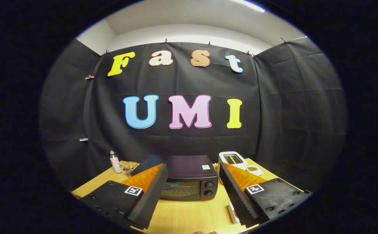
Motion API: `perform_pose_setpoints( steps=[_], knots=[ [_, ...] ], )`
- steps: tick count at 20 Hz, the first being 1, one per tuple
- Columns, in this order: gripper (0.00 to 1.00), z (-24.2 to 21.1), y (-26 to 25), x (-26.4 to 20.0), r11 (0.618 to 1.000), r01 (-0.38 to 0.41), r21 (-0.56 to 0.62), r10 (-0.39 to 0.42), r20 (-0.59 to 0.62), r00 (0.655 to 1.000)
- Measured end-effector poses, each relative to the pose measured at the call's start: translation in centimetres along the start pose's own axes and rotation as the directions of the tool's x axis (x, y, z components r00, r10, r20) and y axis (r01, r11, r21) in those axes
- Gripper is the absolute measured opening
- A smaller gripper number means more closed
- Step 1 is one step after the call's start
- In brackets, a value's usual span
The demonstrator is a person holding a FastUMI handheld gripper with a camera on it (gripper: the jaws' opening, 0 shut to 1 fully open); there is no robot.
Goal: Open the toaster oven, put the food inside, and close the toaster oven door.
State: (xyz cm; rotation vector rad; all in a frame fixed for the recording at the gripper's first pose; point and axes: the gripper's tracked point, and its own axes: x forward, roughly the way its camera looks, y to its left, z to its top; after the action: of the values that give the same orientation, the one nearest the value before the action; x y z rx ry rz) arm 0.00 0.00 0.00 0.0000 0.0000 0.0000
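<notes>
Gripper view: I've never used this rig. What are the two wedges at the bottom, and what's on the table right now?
The camera rides on a hand-held gripper that a person carries; there is no robot arm. It looks forward along the two fingers, which are the wedges you see. They stand wide apart, open, with nothing between them.

Just ahead, framed by the fingers, sits the toaster oven on a wooden table, its door closed and its knobs on its right-hand part. Beyond the left finger stand a small bottle and a wire basket. Beyond the right finger are a white toaster and a small white dish holding something greenish. A small white item lies by the right finger; I can't tell what it is.
</notes>
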Motion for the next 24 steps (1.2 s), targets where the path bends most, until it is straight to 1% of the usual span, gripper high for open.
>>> perform_pose_setpoints(
  steps=[4,14,24],
  knots=[
    [0.99,-0.5,0.6,0.0,1.000,-0.021,0.004,0.021,-0.013,1.000],
    [0.99,-1.7,1.5,0.3,0.999,-0.037,0.008,0.037,-0.044,0.998],
    [0.99,-2.8,0.8,0.5,1.000,-0.010,0.014,0.011,-0.073,0.997]
  ],
)
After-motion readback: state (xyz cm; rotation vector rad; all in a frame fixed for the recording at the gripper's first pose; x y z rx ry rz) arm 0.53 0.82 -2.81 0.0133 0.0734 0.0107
